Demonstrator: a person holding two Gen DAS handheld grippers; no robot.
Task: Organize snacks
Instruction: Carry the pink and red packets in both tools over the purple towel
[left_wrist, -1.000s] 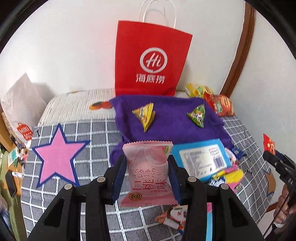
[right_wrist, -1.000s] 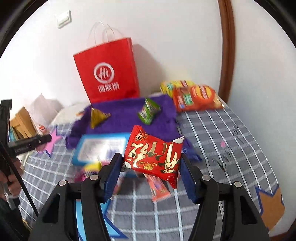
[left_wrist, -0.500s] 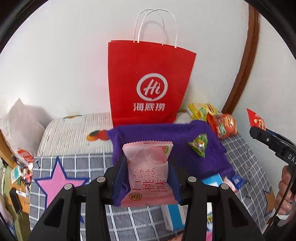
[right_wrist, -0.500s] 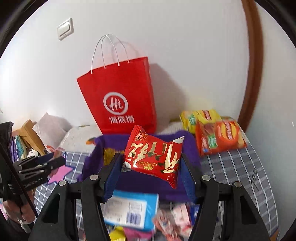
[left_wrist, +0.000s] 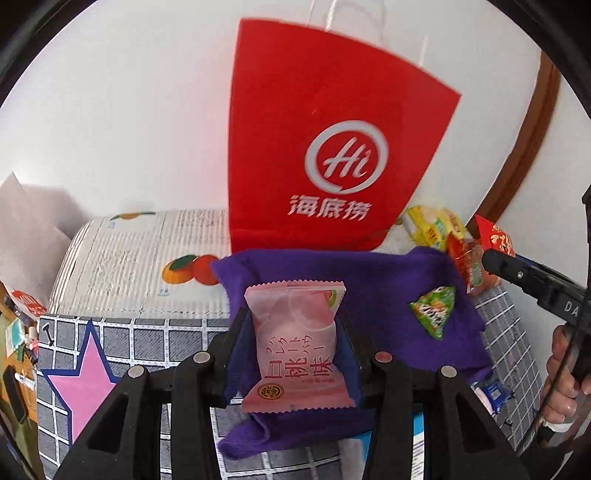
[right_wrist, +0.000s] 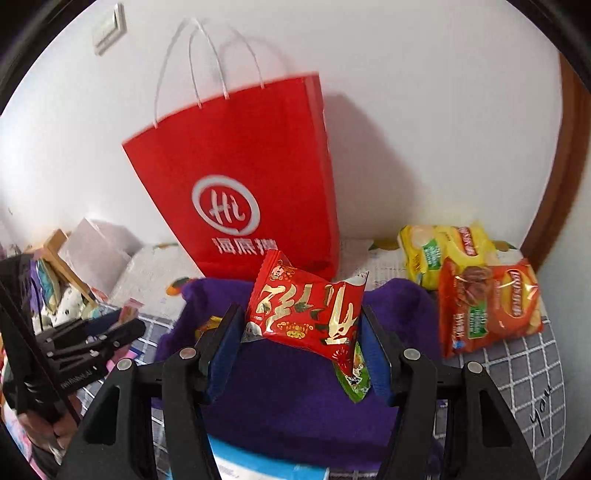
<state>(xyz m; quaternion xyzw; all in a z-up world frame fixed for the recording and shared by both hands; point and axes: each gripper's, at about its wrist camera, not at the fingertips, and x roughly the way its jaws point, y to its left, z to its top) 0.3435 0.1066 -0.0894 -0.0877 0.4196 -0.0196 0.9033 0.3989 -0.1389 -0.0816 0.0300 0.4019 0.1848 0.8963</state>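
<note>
Checked grey bedcover (right_wrist: 524, 365) against white wall (right_wrist: 424, 110), red bag (right_wrist: 243, 192) upright behind purple cloth (right_wrist: 295, 398); left gripper (left_wrist: 291, 347) pinching pink packet (left_wrist: 295, 343), right gripper (right_wrist: 303, 332) pinching red packet (right_wrist: 306, 314).

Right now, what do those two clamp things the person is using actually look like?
Both the left gripper and the right gripper are matte black angular plastic frames with triangular cut-outs and round silver rivets. Each has two fingers lined with blue pads. White lettering marks the side. A bare hand grips the handle beside a thin cable.
</note>
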